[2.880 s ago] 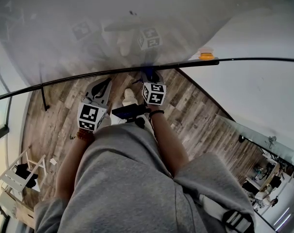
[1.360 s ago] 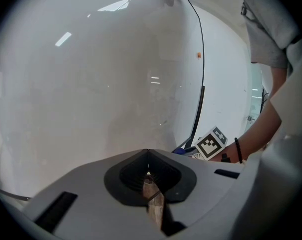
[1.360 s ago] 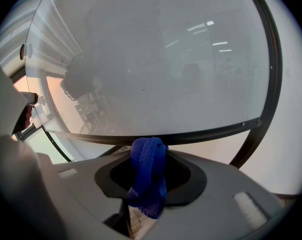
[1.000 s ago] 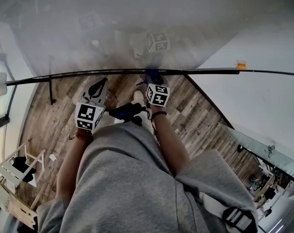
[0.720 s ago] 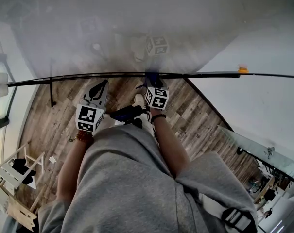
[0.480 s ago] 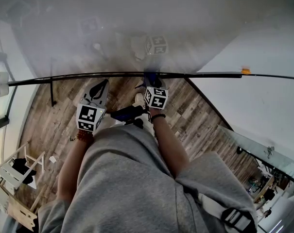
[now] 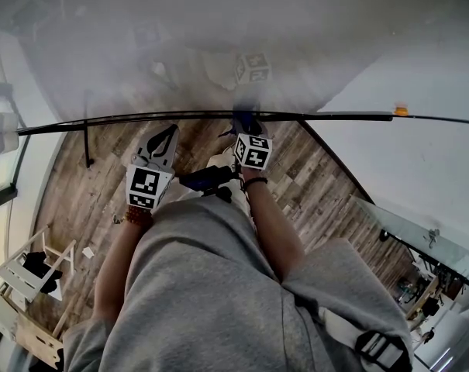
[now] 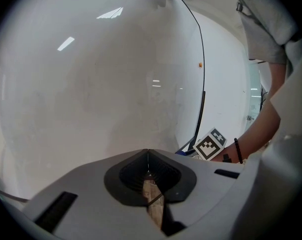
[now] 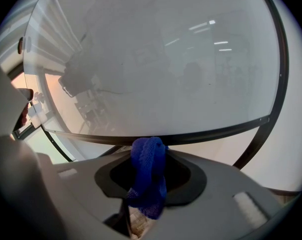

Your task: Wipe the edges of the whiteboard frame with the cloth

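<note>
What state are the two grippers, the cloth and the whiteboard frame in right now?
left gripper: shut, nothing in it.
right gripper: shut on the cloth.
cloth: blue, bunched up, clamped, its top end at the frame.
whiteboard frame: lower edge meeting the cloth.

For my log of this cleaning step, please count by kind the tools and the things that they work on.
hand-held grippers: 2 (left hand-held gripper, right hand-held gripper)
blue cloth: 1
whiteboard: 1
Total: 4
</note>
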